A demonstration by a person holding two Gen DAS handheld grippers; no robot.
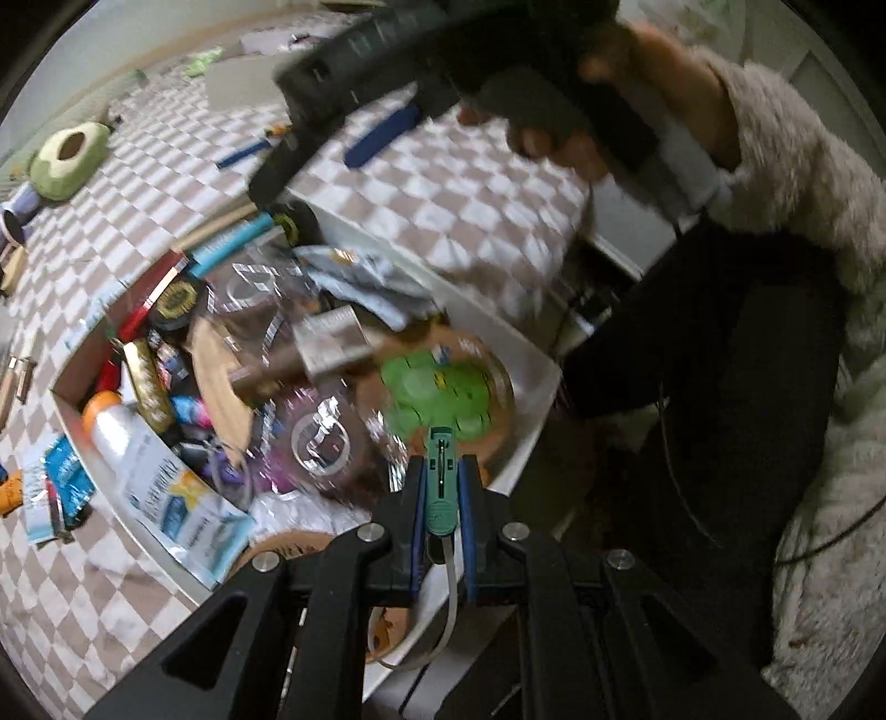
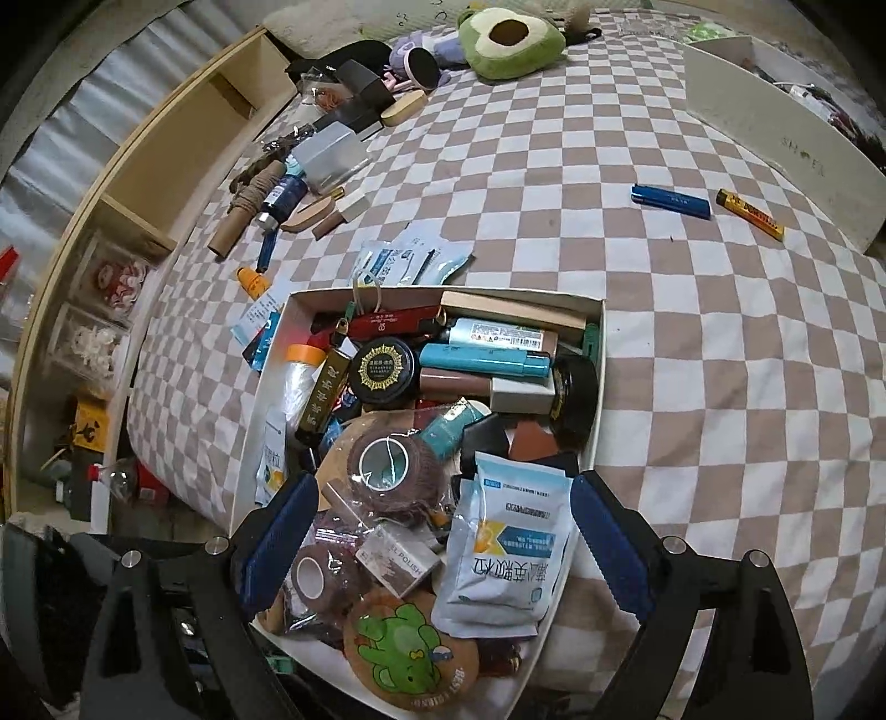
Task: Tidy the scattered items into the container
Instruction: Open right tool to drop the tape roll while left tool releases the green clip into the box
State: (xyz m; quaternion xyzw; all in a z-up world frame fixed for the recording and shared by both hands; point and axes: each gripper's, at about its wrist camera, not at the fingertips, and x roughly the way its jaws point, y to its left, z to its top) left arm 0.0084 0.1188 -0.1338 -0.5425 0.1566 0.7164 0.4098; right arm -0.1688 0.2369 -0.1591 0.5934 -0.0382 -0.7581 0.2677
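A white box (image 2: 597, 382) full of small items lies on the checkered bed; it also shows in the left wrist view (image 1: 531, 399). My left gripper (image 1: 441, 471) is shut on a green clip-like item (image 1: 440, 487) with a grey loop, held above the box's near end over a round brown pad with a green dinosaur (image 1: 443, 387). My right gripper (image 2: 437, 548) is open and empty, its jaws spread wide over the box's near end, above a white-blue sachet (image 2: 506, 545) and brown tape rolls (image 2: 387, 465). The right gripper also shows in the left wrist view (image 1: 288, 183), over the box's far end.
A blue pen-like case (image 2: 671, 200) and a yellow lighter (image 2: 750, 214) lie on the bed at right. Scattered items (image 2: 299, 188) lie at the far left, sachets (image 2: 412, 260) behind the box. An avocado plush (image 2: 512, 39) sits at the back. A white box lid (image 2: 786, 149) stands at right.
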